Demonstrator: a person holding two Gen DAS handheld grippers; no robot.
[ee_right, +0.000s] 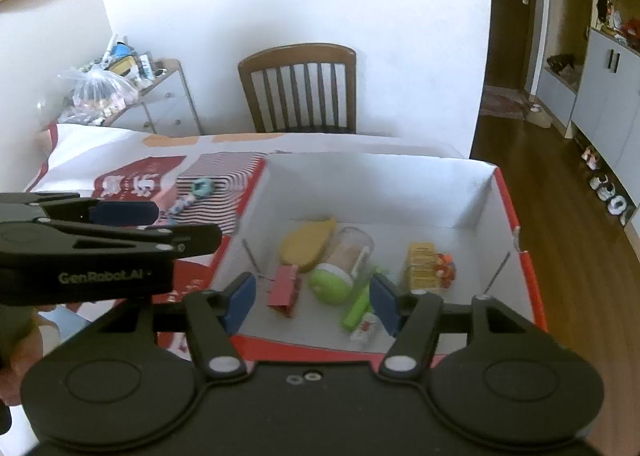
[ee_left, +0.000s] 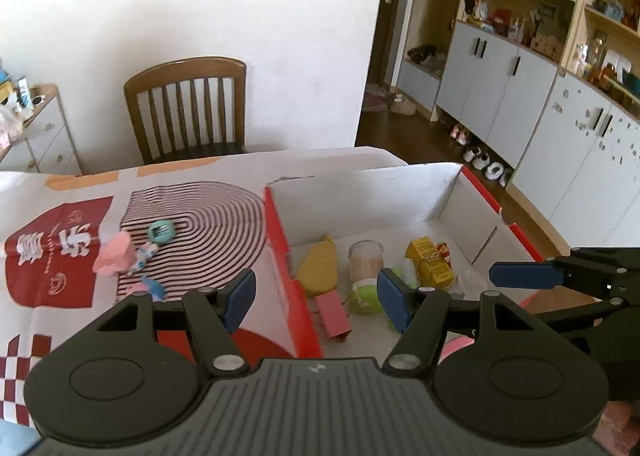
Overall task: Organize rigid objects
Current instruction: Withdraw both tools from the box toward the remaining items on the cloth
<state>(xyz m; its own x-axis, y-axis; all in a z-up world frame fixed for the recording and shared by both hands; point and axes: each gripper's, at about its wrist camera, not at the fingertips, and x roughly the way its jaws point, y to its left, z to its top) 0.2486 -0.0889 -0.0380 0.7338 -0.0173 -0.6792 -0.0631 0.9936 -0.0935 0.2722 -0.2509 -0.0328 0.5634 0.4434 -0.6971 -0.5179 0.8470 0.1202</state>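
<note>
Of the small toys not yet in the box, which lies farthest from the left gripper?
The teal round toy, up on the striped arch of the cloth. The pink toy and the blue figure lie nearer the left gripper.

Blk grippers [ee_left: 316,298], blue pads [ee_left: 239,298].

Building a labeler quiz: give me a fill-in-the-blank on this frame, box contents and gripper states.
1. Both the left gripper and the right gripper are ____, holding nothing.
2. The yellow carton lies ____ the white box.
3. The teal round toy sits on the ____ patch of the tablecloth, outside the box.
4. The jar with the green lid lies on its ____.

Missing words: open; inside; striped; side
</note>
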